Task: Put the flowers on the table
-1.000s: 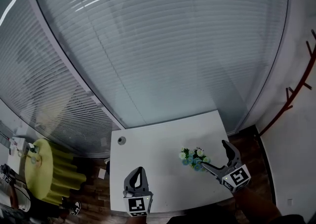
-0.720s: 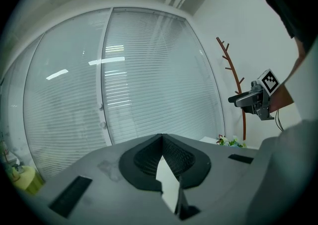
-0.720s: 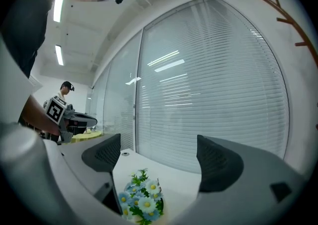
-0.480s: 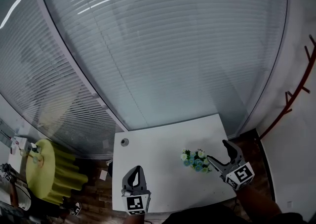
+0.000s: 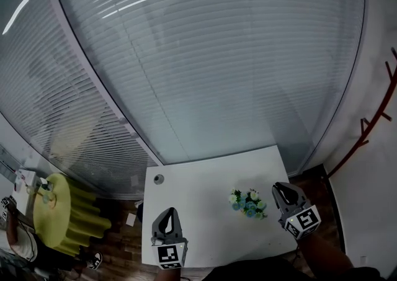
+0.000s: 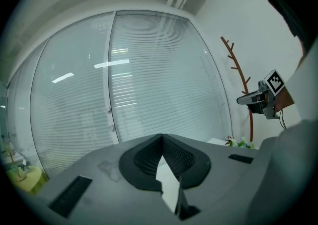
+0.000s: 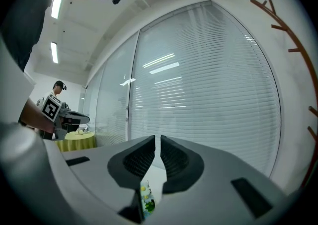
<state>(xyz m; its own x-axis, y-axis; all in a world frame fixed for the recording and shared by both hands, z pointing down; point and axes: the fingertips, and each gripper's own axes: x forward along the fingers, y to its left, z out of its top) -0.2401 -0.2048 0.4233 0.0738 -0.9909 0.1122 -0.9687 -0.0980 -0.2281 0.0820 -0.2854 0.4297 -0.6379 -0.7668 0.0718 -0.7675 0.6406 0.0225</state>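
- Right gripper [image 5: 279,188] has just been closing its jaws. They now stand almost together with only a thin slit at the tips, and nothing is pressed between them. In the right gripper view a scrap of blossom shows low in that slit, beyond the jaws rather than gripped by them.
- Left gripper [image 5: 168,214] has its tips meeting and holds nothing. It hangs over the table's near-left corner.
- Flowers [image 5: 248,202], a small bunch of white, blue and green, appear to lie on the white table [image 5: 198,187]. They sit in its right half, nearer the near edge than the far one.
- The relation that matters is that the bunch lies just beside the right gripper's tips, on their left in the head view. A little bare table top shows between the two.
- The bunch's long axis runs roughly along the near edge, slanting slightly toward the near-right corner. The stems are too small to make out.
- The right hand is much the nearer of the two, and the left gripper is well apart from the bunch.
- My reading is that the placing looks done. Any coming move should take the right gripper toward the right edge, away from the blossoms, so the shut jaws do not brush them.
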